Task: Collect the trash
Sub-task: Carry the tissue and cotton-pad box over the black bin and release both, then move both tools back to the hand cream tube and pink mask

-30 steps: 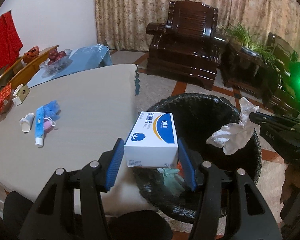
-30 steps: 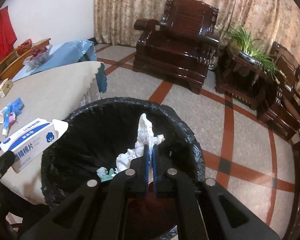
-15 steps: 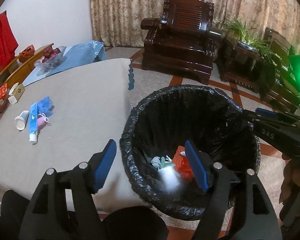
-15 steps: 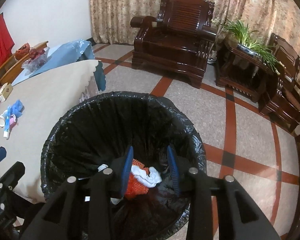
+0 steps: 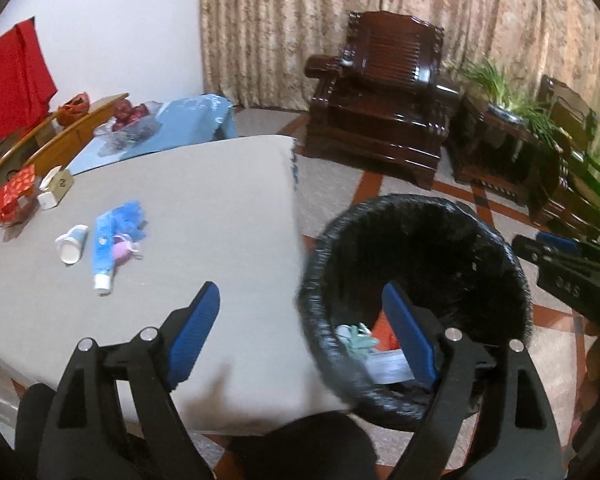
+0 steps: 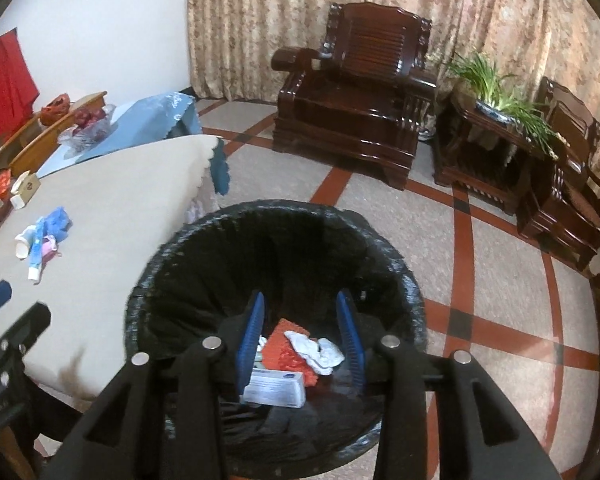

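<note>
So both tongs are empty right now, hanging over the black-bagged bin (image 6: 276,240) that sits on the floor right against the table (image 5: 204,200) edge. The left gripper (image 5: 300,312) has its blue pads spread wide and opening further, with nothing between them; one pad sits over the tablecloth, the other over the bin's mouth. The right gripper (image 6: 300,328) is partway apart and opening too, nothing pinched, pointing straight down into the bin. Down in the bottom of the bin there's the white box (image 6: 276,388) with blue print lying flat, a crumpled white tissue (image 6: 316,350) just at its 1 o'clock, and something red-orange (image 6: 286,346) under both. From the left camera you can also spot a pale green scrap (image 5: 356,338) in there, at the box's 10 o'clock. More stuff lies on the table well away from the bin: a blue tube (image 5: 104,252) with a white cap, a small white cup (image 5: 72,242) on its side at the tube's 9 o'clock, a blue crumpled bit (image 5: 130,216) at its 1 o'clock and a small pink thing (image 5: 124,250) touching the tube. Further back at the table's far left edge there's a small carton (image 5: 54,192) beside a red packet (image 5: 16,194).
</note>
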{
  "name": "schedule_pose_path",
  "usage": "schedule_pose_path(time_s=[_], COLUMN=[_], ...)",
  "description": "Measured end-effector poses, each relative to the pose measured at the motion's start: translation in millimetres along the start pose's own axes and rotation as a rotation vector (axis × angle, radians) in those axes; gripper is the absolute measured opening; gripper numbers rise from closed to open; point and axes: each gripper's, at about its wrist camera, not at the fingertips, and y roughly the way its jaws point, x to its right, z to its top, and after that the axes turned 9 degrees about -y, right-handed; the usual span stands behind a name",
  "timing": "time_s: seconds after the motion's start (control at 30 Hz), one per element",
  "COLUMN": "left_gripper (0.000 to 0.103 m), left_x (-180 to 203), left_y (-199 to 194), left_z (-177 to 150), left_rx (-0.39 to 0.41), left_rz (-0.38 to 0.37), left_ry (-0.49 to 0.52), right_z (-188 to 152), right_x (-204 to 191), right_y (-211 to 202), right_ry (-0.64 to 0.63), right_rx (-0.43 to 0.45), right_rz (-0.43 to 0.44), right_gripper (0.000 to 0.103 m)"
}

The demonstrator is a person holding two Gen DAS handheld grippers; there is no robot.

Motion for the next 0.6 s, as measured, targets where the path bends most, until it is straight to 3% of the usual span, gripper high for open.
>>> schedule_pose_path(time_s=[0.33, 0.6], left_gripper=[0.082, 0.086], left_x=[-88, -192], left_y=[-5, -10], left_z=[4, 15], left_rx=[0.020, 0.043], left_rz=[0.086, 0.188], left_ry=[-0.046, -0.126], right_z=[3, 16], right_x=[-80, -158], right_y=[-3, -1], right_ry=[-0.053, -0.102], right_rx=[-0.001, 0.012], right_rz=[0.058, 0.122], right_gripper=[0.048, 0.057])
